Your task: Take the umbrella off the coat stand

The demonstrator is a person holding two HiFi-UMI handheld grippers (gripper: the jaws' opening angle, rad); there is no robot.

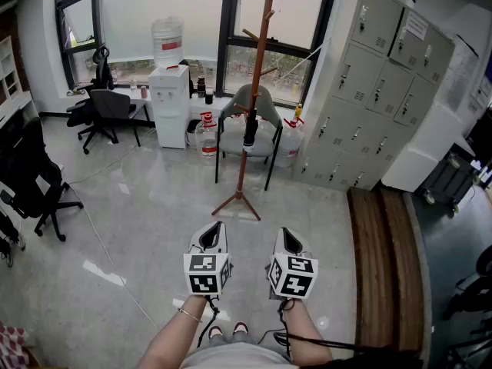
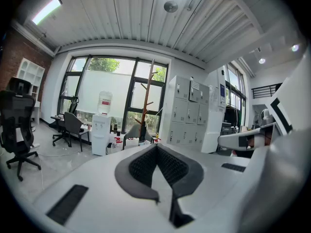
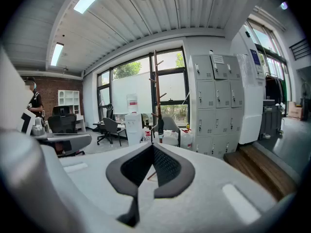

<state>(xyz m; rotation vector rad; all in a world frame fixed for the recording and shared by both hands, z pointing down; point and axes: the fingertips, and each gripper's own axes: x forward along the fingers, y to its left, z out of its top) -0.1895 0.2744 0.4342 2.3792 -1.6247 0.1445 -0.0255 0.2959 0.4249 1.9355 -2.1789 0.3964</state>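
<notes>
Standing well back from the coat stand (image 1: 261, 60), both grippers empty

Head view: the folded dark umbrella (image 1: 250, 131) hangs low against the stand's pole, well ahead of the left gripper (image 1: 213, 235) and right gripper (image 1: 288, 238). It looks light and slim, soft slippery fabric over a stiff shaft, so I'd pinch the handle end, though it's too small to tell how it hooks on. A grey chair (image 1: 269, 102) sits just behind the stand, with a water dispenser (image 1: 169, 106) and water jug (image 1: 207, 135) to its left and lockers (image 1: 369, 75) to the right; nothing stands between grippers and stand. Left gripper view: jaws pressed together, nothing in them, stand far off. Right gripper view: same deal, jaws closed on nothing, umbrella dead ahead.
</notes>
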